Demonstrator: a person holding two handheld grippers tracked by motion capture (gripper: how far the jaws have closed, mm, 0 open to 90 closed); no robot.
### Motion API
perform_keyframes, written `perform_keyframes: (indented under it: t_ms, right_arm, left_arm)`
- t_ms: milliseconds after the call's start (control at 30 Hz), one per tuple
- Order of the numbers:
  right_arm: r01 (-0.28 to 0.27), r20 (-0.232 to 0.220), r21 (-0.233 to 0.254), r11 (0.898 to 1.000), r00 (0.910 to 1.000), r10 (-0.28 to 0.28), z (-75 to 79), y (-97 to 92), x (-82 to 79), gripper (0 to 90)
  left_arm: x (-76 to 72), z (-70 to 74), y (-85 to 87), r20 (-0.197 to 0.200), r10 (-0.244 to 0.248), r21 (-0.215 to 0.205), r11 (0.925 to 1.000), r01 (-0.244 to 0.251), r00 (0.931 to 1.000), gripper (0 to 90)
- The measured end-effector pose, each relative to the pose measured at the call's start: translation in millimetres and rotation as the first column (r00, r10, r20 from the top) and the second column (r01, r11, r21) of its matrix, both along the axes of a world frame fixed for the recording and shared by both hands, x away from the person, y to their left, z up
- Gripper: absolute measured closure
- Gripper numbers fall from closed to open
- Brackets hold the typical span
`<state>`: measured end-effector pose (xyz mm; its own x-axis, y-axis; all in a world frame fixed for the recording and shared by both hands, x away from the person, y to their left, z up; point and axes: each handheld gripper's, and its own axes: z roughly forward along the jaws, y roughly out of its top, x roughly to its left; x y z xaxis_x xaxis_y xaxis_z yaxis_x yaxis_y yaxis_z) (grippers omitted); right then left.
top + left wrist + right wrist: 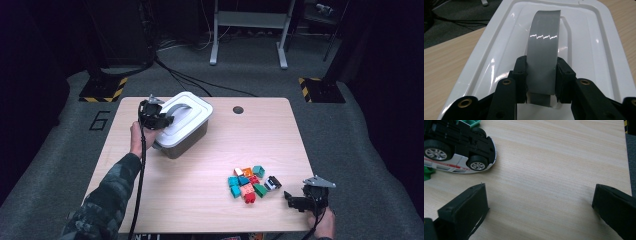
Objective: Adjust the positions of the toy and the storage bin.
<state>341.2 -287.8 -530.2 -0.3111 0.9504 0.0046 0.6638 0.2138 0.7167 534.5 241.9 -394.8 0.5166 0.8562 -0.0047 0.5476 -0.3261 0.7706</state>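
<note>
A grey storage box (186,141) with a white lid (192,112) stands at the table's back left. The lid (586,45) carries a grey strap handle (544,50). My left gripper (541,82) is shut on that handle, one pad pressed against each of its sides. In the high view the left gripper (157,119) sits at the box's left end. Near the table's front right corner my right gripper (295,200) rests low over the wood. Its jaws stand wide apart in the right gripper view, right gripper (539,202) open with bare table between them.
A heap of coloured bricks (247,182) lies right of centre, with a small white and black toy car (273,183) beside it. The toy car (459,152) lies on its side just ahead of my right gripper. A cable hole (238,109) marks the back edge.
</note>
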Motion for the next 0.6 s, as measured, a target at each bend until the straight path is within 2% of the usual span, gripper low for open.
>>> perform_keyframes:
  t_ms: [100, 600]
  right_arm:
    - [0.001, -0.001, 0.000, 1.000, 1.0000, -0.001, 0.1, 0.1, -0.1, 0.0]
    - [0.001, -0.002, 0.001, 1.000, 1.0000, -0.001, 0.1, 0.0, -0.1, 0.0]
  left_arm:
    - [-1.4, 0.0, -0.5, -0.016, 0.003, -0.028, 0.9996, -0.003, 0.9999, 67.4]
    - [-16.1, -0.7, -12.3, -0.027, -0.027, -0.070, 0.9972, 0.026, 0.9993, 67.5]
